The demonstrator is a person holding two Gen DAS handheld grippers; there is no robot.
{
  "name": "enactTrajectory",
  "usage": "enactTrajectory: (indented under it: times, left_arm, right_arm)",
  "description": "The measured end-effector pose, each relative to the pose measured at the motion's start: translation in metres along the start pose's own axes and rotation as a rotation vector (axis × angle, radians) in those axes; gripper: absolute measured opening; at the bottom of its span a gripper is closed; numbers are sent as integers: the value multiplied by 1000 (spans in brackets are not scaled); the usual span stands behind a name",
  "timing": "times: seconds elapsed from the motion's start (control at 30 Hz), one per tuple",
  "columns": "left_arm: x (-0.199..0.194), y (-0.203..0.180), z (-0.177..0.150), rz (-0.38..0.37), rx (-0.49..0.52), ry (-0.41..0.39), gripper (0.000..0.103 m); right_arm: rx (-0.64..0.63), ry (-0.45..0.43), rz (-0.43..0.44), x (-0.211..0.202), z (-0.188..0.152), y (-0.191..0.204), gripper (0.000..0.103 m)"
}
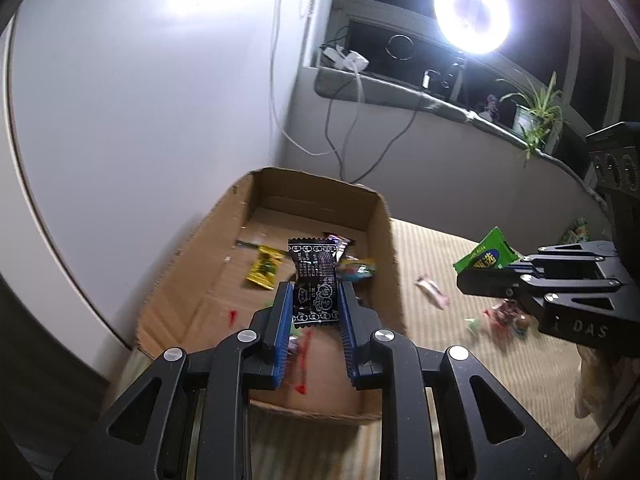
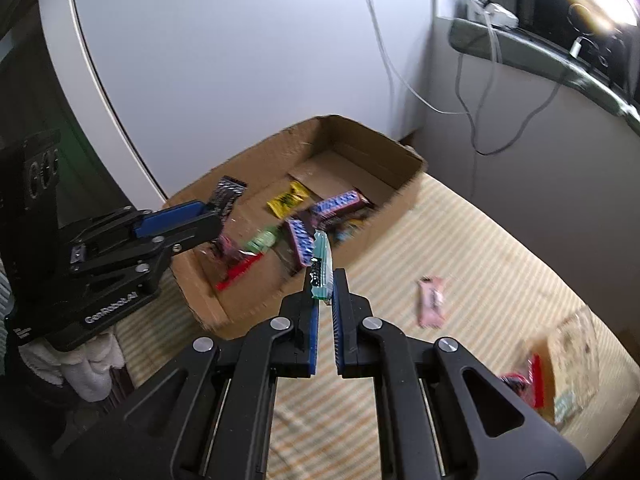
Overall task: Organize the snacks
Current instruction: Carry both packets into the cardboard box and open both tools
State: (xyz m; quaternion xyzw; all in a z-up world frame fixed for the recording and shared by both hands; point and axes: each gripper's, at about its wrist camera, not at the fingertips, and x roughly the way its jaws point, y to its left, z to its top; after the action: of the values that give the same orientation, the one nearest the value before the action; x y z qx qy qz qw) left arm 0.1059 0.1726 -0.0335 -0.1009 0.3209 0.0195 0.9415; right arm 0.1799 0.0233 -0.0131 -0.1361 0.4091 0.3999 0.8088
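Note:
My left gripper (image 1: 316, 292) is shut on a black snack packet (image 1: 314, 280) and holds it above the open cardboard box (image 1: 384, 216). It also shows in the right wrist view (image 2: 200, 216) over the box's left wall, with the black packet (image 2: 227, 196) sticking out. My right gripper (image 2: 325, 280) is shut on a green snack packet (image 2: 322, 268), held edge-on just right of the box (image 2: 400, 196). In the left wrist view the right gripper (image 1: 492, 276) holds the green packet (image 1: 486, 256) above the mat.
The box holds several snacks, among them a yellow packet (image 2: 288, 199) and purple bars (image 2: 340, 205). A pink packet (image 2: 431, 300) lies on the striped mat (image 2: 460, 248). More snacks (image 2: 528, 376) lie at the right. Cables hang down the wall behind.

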Motion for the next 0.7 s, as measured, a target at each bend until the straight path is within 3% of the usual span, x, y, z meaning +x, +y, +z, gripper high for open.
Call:
enactTrajectory:
  times: [0.7]
  left_arm:
    - [16,32,3,22,-40,23,21]
  right_arm:
    - [-64,56,79,53,19,35,6]
